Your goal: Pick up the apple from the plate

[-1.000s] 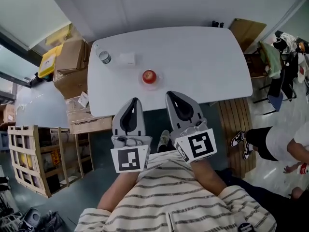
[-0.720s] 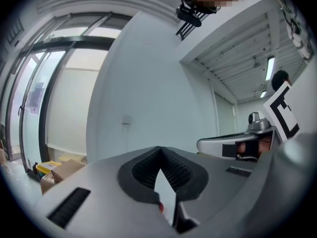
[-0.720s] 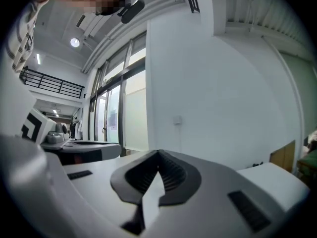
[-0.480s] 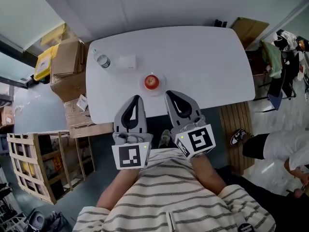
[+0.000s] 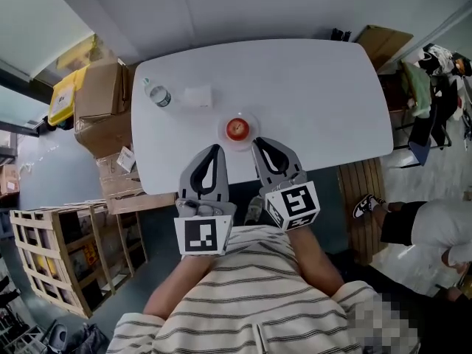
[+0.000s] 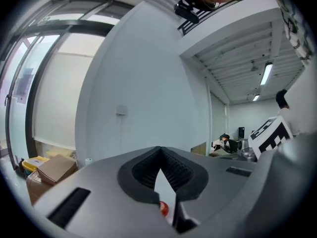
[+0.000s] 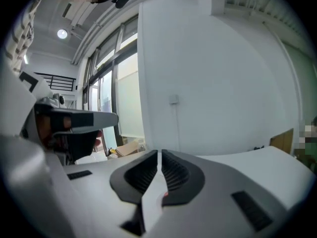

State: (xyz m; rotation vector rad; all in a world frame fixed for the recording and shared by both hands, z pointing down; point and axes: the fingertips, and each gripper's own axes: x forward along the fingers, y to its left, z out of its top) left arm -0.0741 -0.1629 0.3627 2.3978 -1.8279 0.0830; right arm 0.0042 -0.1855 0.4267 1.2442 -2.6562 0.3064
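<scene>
Barely getting going here: hovering the left gripper and right gripper with both jaws shut on nothing, leaving the apple sitting untouched on the plate just ahead, not grabbing anything yet.

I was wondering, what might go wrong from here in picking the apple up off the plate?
1. The left gripper and the right gripper both have their jaws together. Unless one opens before it arrives, it will probably nudge the apple rather than grasp it.
2. The round apple sits on a shallow clear plate near the table's near edge, so a knock could roll it off or shift the plate.
</scene>
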